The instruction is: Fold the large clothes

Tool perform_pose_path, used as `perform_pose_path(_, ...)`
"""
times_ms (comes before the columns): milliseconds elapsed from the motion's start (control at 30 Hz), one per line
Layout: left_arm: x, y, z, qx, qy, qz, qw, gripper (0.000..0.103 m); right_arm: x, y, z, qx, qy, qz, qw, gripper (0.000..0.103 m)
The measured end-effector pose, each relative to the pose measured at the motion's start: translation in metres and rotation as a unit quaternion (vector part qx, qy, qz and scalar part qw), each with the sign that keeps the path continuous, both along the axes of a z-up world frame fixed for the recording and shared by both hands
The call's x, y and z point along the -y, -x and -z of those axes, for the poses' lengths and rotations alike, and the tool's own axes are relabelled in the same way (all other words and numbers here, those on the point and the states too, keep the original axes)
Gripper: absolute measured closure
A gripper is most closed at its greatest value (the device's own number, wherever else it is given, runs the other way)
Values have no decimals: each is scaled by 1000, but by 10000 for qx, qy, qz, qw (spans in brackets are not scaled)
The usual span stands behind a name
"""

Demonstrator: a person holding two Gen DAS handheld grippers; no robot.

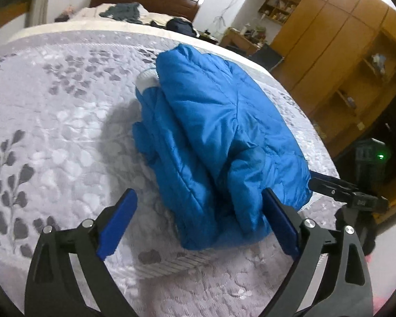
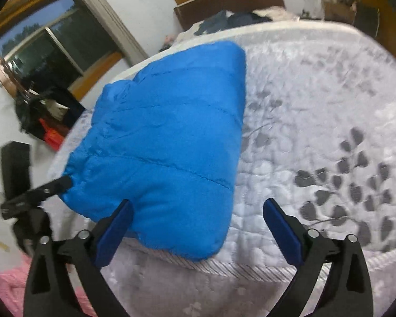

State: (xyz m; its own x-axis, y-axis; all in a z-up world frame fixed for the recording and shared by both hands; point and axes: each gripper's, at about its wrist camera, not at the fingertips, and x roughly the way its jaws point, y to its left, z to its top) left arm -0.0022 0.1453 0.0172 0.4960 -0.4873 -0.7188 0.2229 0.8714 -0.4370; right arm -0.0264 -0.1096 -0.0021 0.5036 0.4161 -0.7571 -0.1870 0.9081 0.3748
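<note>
Left wrist view: the puffy bright-blue quilted jacket (image 1: 213, 137) lies bundled and folded on the grey leaf-patterned quilted bedspread (image 1: 52, 132), running from centre toward five o'clock, its near end close to the mattress edge. Wide open bedspread stretches from seven to eleven o'clock. A pale ribbed cuff (image 1: 146, 79) peeks out at the bundle's far left side. The left gripper (image 1: 199, 219), black arms with blue pads, stands with jaws apart, straddling the jacket's near end, nothing pinched. At four o'clock the black tips of the other gripper reach the jacket's right edge. Orange-brown wooden cupboards (image 1: 330, 47) fill two o'clock, their open shelves holding small items too blurred to name.

Right wrist view: the jacket is a smooth stitched slab from centre to ten o'clock, overhanging the bed's near corner. Bare bedspread runs from one to four o'clock. The right gripper (image 2: 198, 227) has jaws spread wide, the left pad just touching the jacket's hem.
</note>
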Motion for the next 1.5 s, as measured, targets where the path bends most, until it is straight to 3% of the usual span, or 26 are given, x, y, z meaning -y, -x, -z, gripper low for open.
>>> perform_pose_path(400, 21, 32, -25, 149, -852, -358, 9956, 6, -25, 31, -25, 69, 1249, 502, 9909, 4)
perform_pose_path(767, 28, 42, -24, 141, -1120, -598, 9918, 6, -29, 46, -36, 150, 1023, 541, 9932, 4)
perform_pose_path(1033, 32, 52, -28, 105, -1276, -732, 9891, 6, -42, 50, -35, -21, 1434, 476, 9885, 4)
perform_pose_path(1500, 32, 61, -30, 136, -1507, -943, 9840, 6, -45, 57, -38, 50, 1437, 596, 9878, 4)
